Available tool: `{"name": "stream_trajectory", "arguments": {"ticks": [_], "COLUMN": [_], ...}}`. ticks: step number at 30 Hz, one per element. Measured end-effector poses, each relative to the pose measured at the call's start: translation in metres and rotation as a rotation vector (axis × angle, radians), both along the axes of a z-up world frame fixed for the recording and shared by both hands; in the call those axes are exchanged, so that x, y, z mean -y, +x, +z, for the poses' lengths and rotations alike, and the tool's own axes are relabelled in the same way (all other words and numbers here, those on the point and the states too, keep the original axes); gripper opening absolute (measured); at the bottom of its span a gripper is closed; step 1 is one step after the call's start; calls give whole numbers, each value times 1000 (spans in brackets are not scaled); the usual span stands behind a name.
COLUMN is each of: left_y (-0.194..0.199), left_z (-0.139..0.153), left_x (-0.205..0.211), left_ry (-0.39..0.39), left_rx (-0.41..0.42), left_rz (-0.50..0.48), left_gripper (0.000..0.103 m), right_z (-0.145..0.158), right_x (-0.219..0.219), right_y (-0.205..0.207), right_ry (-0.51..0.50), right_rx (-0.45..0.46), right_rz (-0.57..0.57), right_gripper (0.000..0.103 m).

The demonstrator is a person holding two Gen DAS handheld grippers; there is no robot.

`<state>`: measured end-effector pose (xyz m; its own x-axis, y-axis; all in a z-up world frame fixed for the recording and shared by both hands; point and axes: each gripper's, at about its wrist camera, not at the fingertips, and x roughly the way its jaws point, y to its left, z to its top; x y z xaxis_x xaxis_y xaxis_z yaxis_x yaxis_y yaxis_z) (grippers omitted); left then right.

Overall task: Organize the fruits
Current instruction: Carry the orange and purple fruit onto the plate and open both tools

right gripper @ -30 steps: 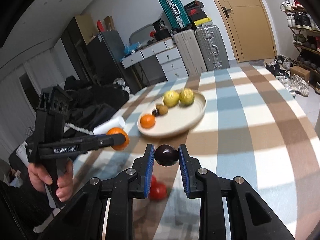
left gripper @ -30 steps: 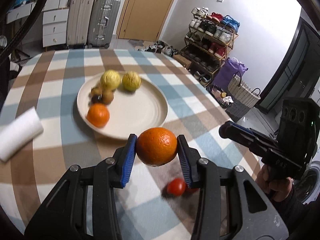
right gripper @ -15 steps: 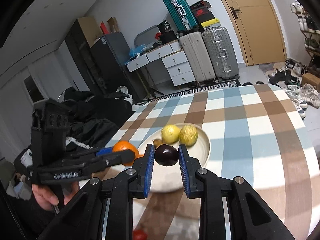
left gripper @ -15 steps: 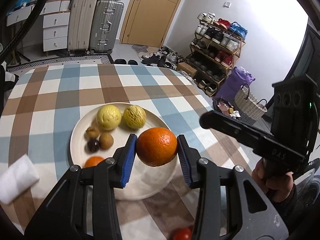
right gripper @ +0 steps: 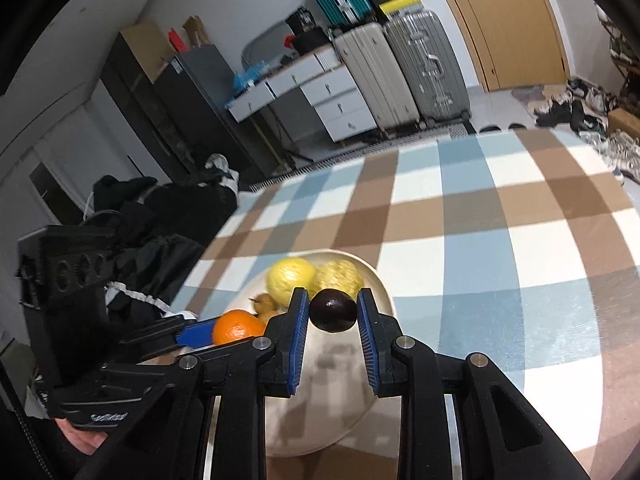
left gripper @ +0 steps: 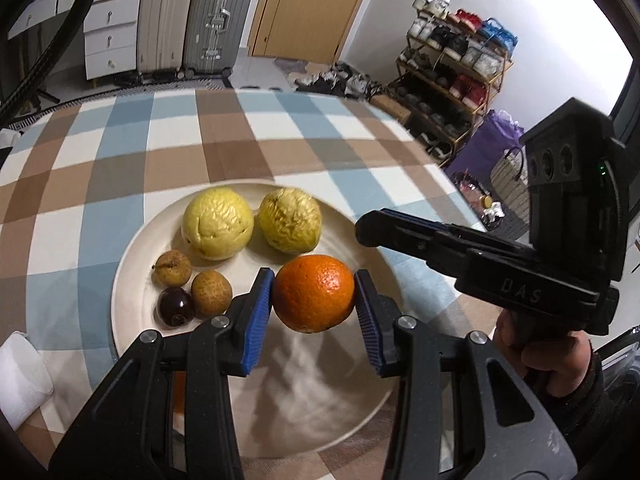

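Risks first, largest item down.

Table [left gripper: 280,148], checked cloth: no hazard beyond fruit rolling toward an edge if released outside the plate.

Plate [left gripper: 132,264], cream, shallow rim, at centre of table: far half crowded. Two yellow fruits [left gripper: 218,224] side by side at the far rim; two small brown fruits [left gripper: 211,293] and one small dark fruit [left gripper: 176,306] at the left. Probable fault: release from height, causing a roll into the resting fruit or over the low rim. Remedy as judged: lower until nearly touching, then open over the bare near-right area.

Left tongs [left gripper: 314,300]: partly closed, blue pads pressed on both sides of an orange [left gripper: 315,293]. Held clear above the plate's middle, just near and right of the yellow pair.

Right tongs [right gripper: 333,312]: nearly closed, clamped on a dark plum [right gripper: 333,310]. Held above the plate, just near of the yellow fruits, right of the orange.

Second fault: both tongs converging on one plate; in the left wrist view the right tongs reach in from the right, close above the orange. Simultaneous descent likely to cause a knock and a dropped fruit. Staggered placement advised.

Round, smooth skins: slip possible if pads loosen early.
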<state>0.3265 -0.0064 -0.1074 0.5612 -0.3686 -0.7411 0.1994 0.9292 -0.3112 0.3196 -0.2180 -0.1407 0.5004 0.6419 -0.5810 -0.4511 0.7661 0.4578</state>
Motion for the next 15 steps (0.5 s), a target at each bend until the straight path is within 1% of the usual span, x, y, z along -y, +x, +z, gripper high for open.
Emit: {"name": "stream_trajectory", "arguments": {"ticks": [2,5,11,15], "left_y": [3,9,16,22], "left_z": [-7,-14,-20,-23], "left_x": [1,0,-2,-1], "left_ry": [18,11,15,21], "left_rx": [-12,-31,-36,-45], "left_rz": [-2,-2,5,5], "left_gripper": [38,38,38,38], "right_z": [-9,-17,-23,-27], "right_x": [-3,-8,-17,-25], "right_y": [5,9,11,12], "right_ry": [-16,-39,-94,-149], "right_rx": [-21,-31,-15,-5], "right_rz": [7,20,37,31], "right_gripper": [25,25,25,25]}}
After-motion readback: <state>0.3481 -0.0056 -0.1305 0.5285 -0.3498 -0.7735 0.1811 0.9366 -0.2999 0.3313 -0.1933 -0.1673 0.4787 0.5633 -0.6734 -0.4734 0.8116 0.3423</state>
